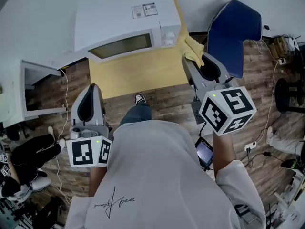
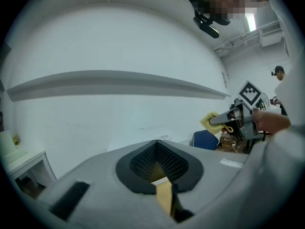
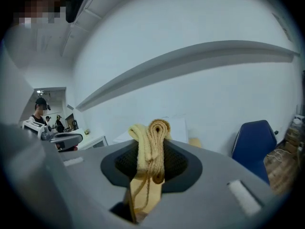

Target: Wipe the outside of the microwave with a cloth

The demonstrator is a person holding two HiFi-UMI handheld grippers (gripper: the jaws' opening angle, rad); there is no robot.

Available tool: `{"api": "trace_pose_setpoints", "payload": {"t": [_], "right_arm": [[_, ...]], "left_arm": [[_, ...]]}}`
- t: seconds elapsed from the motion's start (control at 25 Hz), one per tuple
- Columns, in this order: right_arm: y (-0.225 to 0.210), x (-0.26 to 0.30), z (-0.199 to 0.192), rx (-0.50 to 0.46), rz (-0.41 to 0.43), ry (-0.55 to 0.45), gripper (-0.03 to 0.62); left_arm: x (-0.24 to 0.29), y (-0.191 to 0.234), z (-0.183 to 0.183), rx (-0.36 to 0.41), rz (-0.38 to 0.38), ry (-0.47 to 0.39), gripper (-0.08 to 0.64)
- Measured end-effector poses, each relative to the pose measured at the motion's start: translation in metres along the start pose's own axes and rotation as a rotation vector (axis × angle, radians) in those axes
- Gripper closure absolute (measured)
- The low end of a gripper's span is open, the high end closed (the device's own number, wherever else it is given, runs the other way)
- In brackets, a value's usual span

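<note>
A white microwave stands on a yellow table at the top of the head view, door closed. My right gripper is shut on a folded yellow cloth, held just off the microwave's right side near the table's right edge. In the right gripper view the cloth bunches up between the jaws. My left gripper hangs low at the left, short of the table, jaws closed with nothing in them; in its own view the left gripper faces a white wall.
A blue chair stands right of the table. A white cabinet with an open side sits at the left. Cables and bags lie on the wooden floor at the right. Other people stand far off.
</note>
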State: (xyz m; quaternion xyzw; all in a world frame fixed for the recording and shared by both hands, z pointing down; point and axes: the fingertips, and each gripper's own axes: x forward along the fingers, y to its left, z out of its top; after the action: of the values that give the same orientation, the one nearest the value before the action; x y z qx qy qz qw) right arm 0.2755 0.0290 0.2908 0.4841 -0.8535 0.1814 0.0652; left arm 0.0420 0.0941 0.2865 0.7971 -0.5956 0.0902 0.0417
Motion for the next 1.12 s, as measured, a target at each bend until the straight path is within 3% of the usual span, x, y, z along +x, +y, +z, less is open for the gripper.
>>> {"api": "trace_pose_setpoints", "payload": {"t": [0.24, 0.6, 0.88, 1.12], "right_arm": [[0.01, 0.094, 0.044, -0.108, 0.064, 0.027, 0.474], [-0.029, 0.205, 0.105, -0.285, -0.074, 0.095, 0.474], [-0.08, 0.277, 0.112, -0.408, -0.14, 0.252, 0.472], [-0.13, 0.331, 0.1, -0.433, -0.17, 0.361, 0.474]], "left_arm": [[0.068, 0.067, 0.016, 0.013, -0.049, -0.016, 0.565], [0.124, 0.134, 0.022, -0.011, -0.122, -0.034, 0.565], [0.144, 0.145, 0.025, -0.028, -0.158, -0.032, 0.565], [0.152, 0.15, 0.024, -0.041, -0.092, -0.039, 0.565]]}}
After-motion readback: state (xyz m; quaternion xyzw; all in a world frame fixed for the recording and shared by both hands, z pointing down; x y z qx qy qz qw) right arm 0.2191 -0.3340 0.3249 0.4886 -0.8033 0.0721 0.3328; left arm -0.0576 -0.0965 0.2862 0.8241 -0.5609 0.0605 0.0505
